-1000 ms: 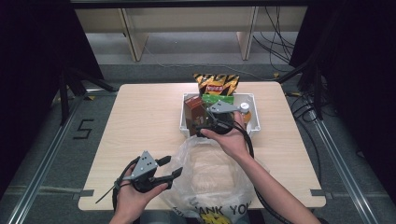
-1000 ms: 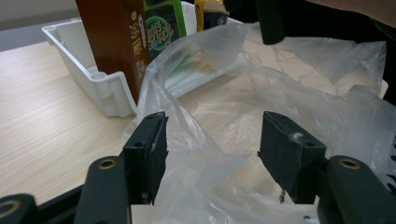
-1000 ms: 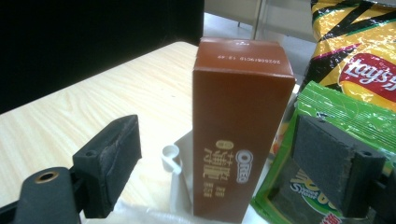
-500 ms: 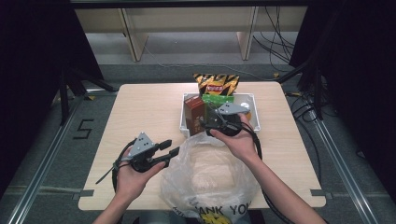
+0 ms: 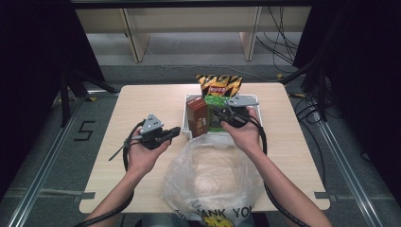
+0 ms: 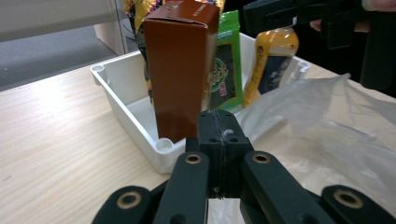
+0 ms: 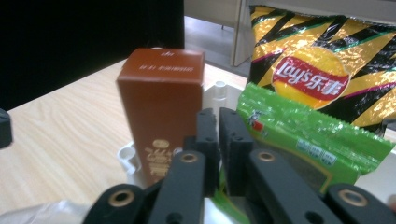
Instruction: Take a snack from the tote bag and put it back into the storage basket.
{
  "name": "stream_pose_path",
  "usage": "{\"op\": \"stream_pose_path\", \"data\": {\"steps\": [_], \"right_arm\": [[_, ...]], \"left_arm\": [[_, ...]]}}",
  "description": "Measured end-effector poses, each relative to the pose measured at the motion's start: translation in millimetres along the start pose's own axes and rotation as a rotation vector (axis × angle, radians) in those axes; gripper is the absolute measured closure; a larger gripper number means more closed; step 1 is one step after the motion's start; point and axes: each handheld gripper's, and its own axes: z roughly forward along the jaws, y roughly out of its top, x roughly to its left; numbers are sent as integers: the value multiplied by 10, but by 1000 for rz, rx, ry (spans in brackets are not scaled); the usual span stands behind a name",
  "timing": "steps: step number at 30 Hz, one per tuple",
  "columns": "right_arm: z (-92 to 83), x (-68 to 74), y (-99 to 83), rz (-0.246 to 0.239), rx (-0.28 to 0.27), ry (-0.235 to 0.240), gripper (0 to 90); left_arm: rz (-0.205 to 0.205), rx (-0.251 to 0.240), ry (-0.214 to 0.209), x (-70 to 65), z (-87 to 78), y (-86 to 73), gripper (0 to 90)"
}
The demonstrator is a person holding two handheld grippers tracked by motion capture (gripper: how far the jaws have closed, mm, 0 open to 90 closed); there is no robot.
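**Stock on my table: bin, bag, two tongs**

1. Table [image 5: 142, 101], pale wood, under both my tongs.
2. Plastic bag [image 5: 213, 182], clear and crumpled, just below my right tongs and to the right of my left tongs.
3. White bin [image 6: 122, 105], directly ahead of my left tongs.
4. Chip bag [image 7: 322, 60], yellow and black, upright at the bin's far end, beyond my right tongs.
5. Brown box [image 7: 161, 109], upright, just left of my right tongs' tips.
6. Green packet [image 7: 310, 137], just right of those tips.
7. Yellow bottle [image 6: 271, 65], beneath my right tongs.
8. Left tongs [image 5: 174, 132]: jaws pressed together, empty.
9. Right tongs [image 7: 218, 119]: jaws nearly together, nothing between them.
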Motion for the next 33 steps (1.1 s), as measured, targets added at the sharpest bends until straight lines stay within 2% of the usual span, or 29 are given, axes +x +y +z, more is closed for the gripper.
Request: {"op": "stream_pose_path", "data": {"steps": [3, 4, 5, 6, 7, 9, 12, 13, 14, 16, 17, 18, 21, 22, 30, 33], "right_arm": [[41, -12, 45, 1, 13, -1, 900], [65, -3, 52, 12, 1, -4, 900], [86, -22, 62, -7, 2, 13, 900], [99, -6, 65, 16, 8, 8, 900], [116, -22, 69, -4, 7, 5, 900], [147, -23, 66, 24, 10, 6, 900], [196, -46, 53, 29, 4, -7, 900], [204, -62, 54, 32, 17, 8, 900], [215, -81, 54, 29, 20, -2, 900], [240, -80, 48, 48, 21, -9, 900], [251, -102, 46, 38, 24, 7, 900], [261, -116, 45, 27, 28, 3, 900], [287, -99, 33, 60, 45, 5, 900], [298, -107, 24, 43, 44, 8, 900], [331, -60, 21, 62, 51, 23, 900], [329, -57, 33, 39, 53, 18, 900]], "left_arm": [[-11, -3, 16, 26, 89, 61, 894], [-12, 0, 21, 38, 113, 77, 894], [-16, 3, 28, 51, 137, 90, 893], [-22, 4, 33, 62, 164, 99, 893], [-23, 11, 42, 73, 188, 107, 893], [-37, 16, 51, 94, 236, 118, 893], [-43, 26, 59, 107, 295, 132, 893], [-44, 29, 60, 109, 313, 136, 893], [-45, 31, 62, 110, 332, 140, 893], [-55, 36, 68, 111, 371, 143, 893], [-58, 40, 71, 114, 387, 146, 893], [-55, 44, 74, 120, 401, 151, 893], [-64, 42, 76, 129, 446, 164, 893], [-66, 51, 81, 129, 455, 171, 893], [-59, 49, 81, 107, 512, 227, 891], [-60, 52, 89, 98, 530, 245, 890]]}}
